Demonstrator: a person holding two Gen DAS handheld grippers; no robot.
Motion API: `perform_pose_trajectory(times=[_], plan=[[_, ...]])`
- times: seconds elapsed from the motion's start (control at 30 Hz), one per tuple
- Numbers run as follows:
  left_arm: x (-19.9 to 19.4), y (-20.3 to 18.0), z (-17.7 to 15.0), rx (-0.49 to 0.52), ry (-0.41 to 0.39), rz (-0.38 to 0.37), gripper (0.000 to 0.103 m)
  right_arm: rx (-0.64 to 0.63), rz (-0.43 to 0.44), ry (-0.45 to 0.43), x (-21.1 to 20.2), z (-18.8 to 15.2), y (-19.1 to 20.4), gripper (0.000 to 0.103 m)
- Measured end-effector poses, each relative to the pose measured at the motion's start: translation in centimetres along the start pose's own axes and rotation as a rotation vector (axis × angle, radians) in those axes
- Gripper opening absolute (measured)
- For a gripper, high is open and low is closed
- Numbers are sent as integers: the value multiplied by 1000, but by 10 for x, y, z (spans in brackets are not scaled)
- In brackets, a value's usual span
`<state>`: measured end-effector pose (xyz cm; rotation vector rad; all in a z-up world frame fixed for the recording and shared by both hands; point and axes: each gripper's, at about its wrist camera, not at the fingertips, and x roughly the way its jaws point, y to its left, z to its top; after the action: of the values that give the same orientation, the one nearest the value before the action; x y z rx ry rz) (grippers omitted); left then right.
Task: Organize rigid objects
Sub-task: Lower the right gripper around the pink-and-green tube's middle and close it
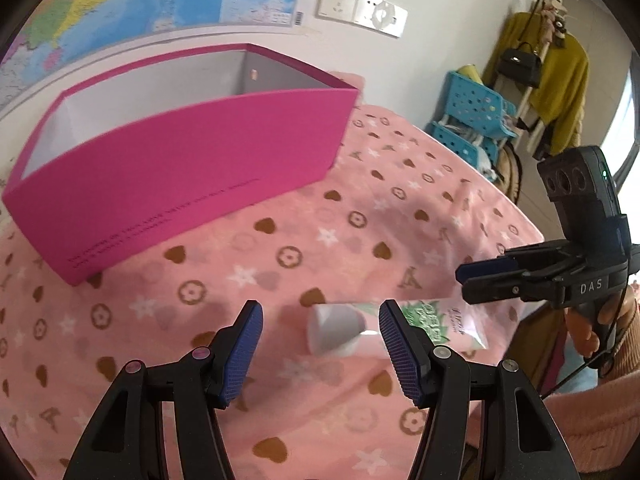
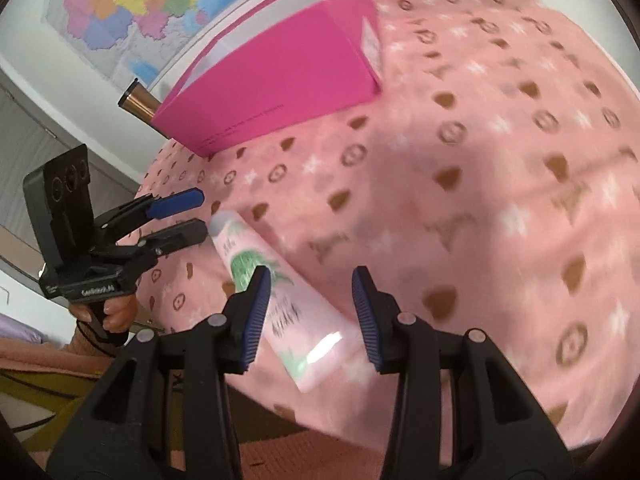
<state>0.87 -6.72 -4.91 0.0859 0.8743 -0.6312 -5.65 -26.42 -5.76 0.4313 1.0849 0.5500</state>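
Observation:
A pale pink tube (image 1: 448, 320) with green print and a white cap (image 1: 336, 332) lies on the pink patterned blanket (image 1: 360, 220). In the left wrist view my left gripper (image 1: 320, 318) is open just above the cap end, the cap showing between its fingers. My right gripper (image 1: 464, 282) hovers over the tube's tail, jaws a little apart. In the right wrist view the tube (image 2: 296, 320) lies slantwise under my open right gripper (image 2: 312, 280), and my left gripper (image 2: 203, 215) is open beside the cap. A magenta open-topped box (image 1: 180, 160) stands behind.
The magenta box (image 2: 280, 72) stands near the wall, with a bronze cylinder (image 2: 138, 104) behind its corner. A map and wall sockets (image 1: 360, 8) hang above. Blue baskets (image 1: 472, 120) and a coat rack stand past the blanket's right edge. A hand (image 2: 116, 312) grips the left handle.

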Motion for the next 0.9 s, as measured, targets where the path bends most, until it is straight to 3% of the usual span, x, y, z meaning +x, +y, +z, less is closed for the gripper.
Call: perform_pose_trajectory(times=[0.2,0.43,0.9], plan=[[7,-7,-4,17,25,-41,53,26,-8,22,-6,-24,-1,45],[10,-8,-6,20,34,-57,52,33,-9,37,-9,-35,2,45],[12,-10,-7,-16,50,-48,52,48,-2,-9,-1,-26,8,48]])
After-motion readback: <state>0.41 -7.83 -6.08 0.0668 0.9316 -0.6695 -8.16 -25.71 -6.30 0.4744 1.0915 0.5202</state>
